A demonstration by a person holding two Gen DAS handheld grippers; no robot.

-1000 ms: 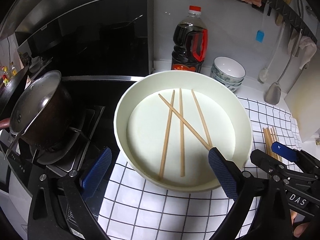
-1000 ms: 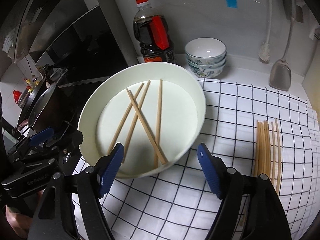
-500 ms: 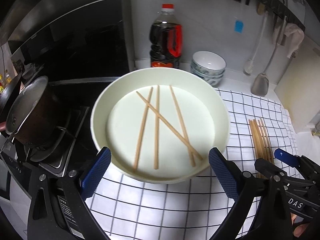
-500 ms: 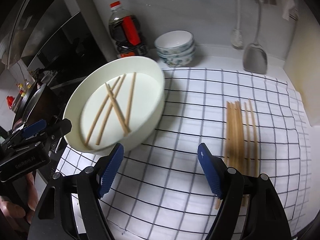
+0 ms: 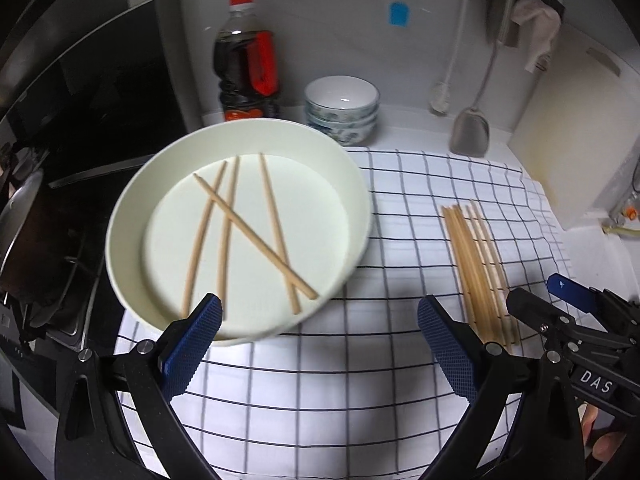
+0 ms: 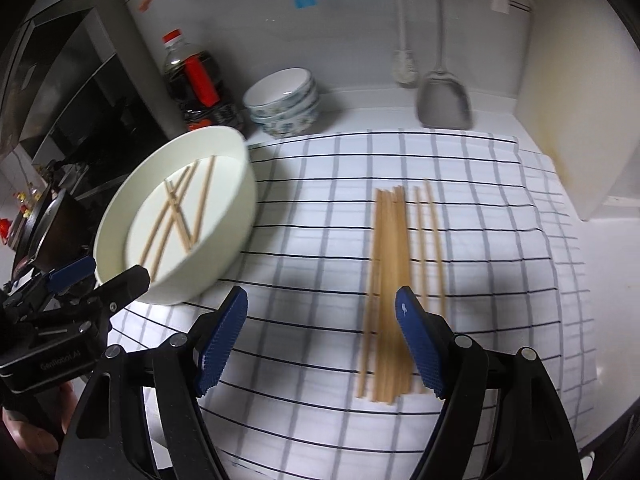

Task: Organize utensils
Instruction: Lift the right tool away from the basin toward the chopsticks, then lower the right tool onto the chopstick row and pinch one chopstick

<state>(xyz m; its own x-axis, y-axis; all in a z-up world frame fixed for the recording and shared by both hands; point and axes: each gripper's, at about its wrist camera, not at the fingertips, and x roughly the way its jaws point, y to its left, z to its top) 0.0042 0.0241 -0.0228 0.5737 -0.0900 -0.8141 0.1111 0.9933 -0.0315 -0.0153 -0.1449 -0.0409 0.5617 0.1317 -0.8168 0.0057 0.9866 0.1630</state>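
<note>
A white round dish [image 5: 132, 280] holds several loose wooden chopsticks [image 5: 248, 232], some crossed; it also shows at the left of the right wrist view [image 6: 224, 248]. A row of several chopsticks [image 5: 476, 264] lies on the checked cloth to its right, also seen in the right wrist view [image 6: 392, 280]. My left gripper [image 5: 320, 344] is open and empty, just in front of the dish. My right gripper [image 6: 320, 336] is open and empty, its right finger over the near ends of the row.
A checked cloth [image 6: 304, 400] covers the counter. A soy sauce bottle [image 5: 246, 64], stacked bowls [image 5: 342, 108] and a hanging spatula [image 5: 470, 128] stand at the back. A pot [image 5: 24, 240] sits on the stove at left. A white cutting board [image 6: 576, 112] leans at right.
Both grippers have swung to the right, away from the dish; the row of chopsticks now sits nearer the middle of each view. Both stay open.
</note>
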